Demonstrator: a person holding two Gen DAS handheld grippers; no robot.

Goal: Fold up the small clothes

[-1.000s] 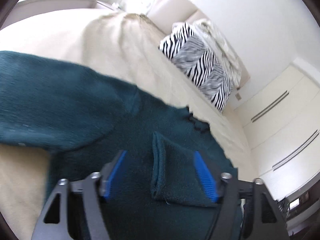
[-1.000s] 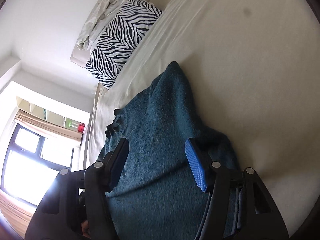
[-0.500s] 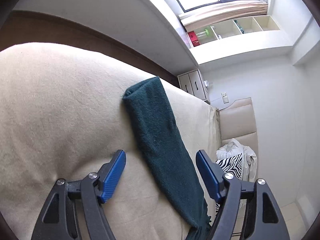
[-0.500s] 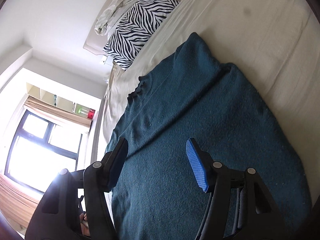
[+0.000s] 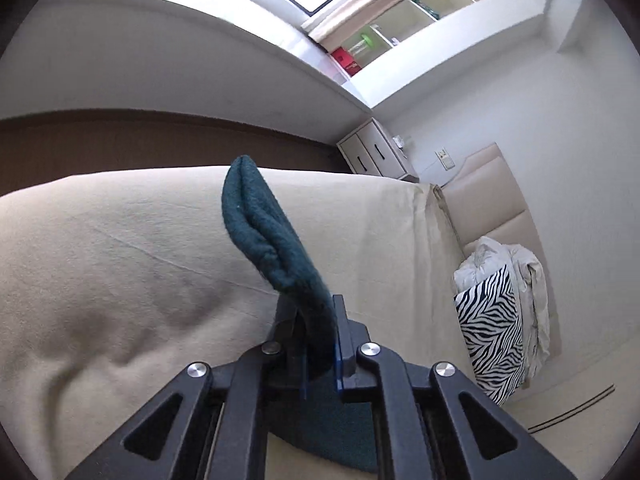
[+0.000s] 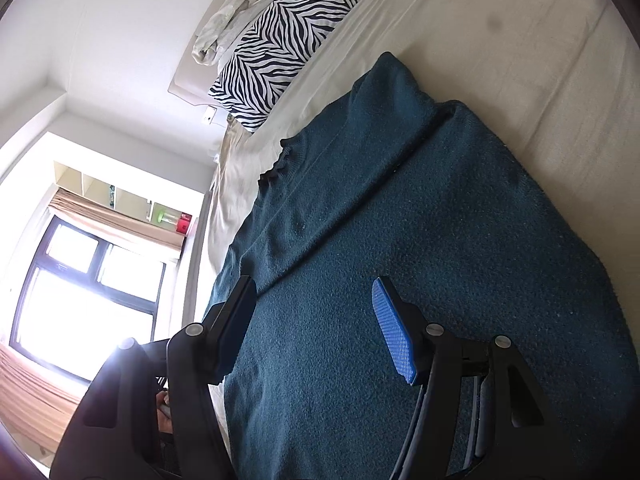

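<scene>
Our left gripper (image 5: pixel 318 336), open around the sleeve (image 5: pixel 264 236) half a second ago, has now clamped it. Our right gripper (image 6: pixel 316 320) hovers open over the sweater (image 6: pixel 400 240), spread on the bed (image 6: pixel 500 20). We judge the sleeve fold can begin.

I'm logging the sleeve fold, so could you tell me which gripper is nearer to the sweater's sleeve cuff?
Left. The left gripper is shut on the sleeve, just below its cuff. The right gripper hovers open over the sweater's body, holding nothing.
</scene>
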